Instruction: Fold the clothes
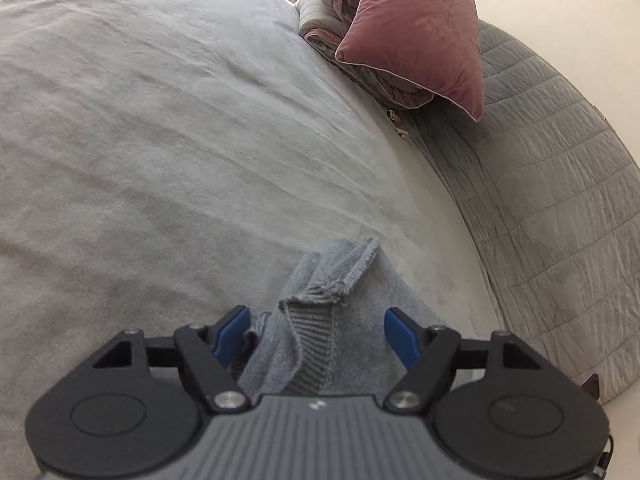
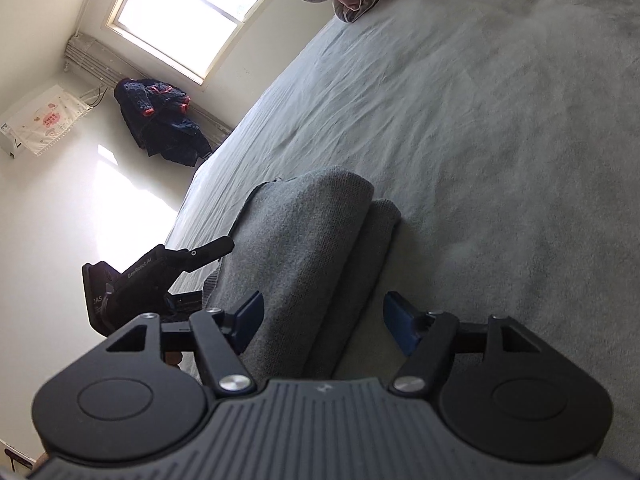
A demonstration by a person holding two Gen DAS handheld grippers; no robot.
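Note:
A grey-blue knit sweater [image 1: 332, 300] lies folded on the bed, its ribbed hem bunched up in the left wrist view. My left gripper [image 1: 318, 334] is open, its blue pads on either side of the sweater's edge. In the right wrist view the sweater [image 2: 304, 248] shows as a thick folded roll. My right gripper [image 2: 322, 322] is open around the near end of that roll. The left gripper [image 2: 160, 272] shows at the sweater's far side in the right wrist view.
The bed is covered by a pale grey sheet [image 1: 160, 140]. A pink pillow [image 1: 420, 32] and bundled quilts [image 1: 332, 12] sit at the head. A grey quilted headboard [image 1: 540, 180] runs along the right. A dark jacket [image 2: 160, 120] hangs below the window [image 2: 192, 12].

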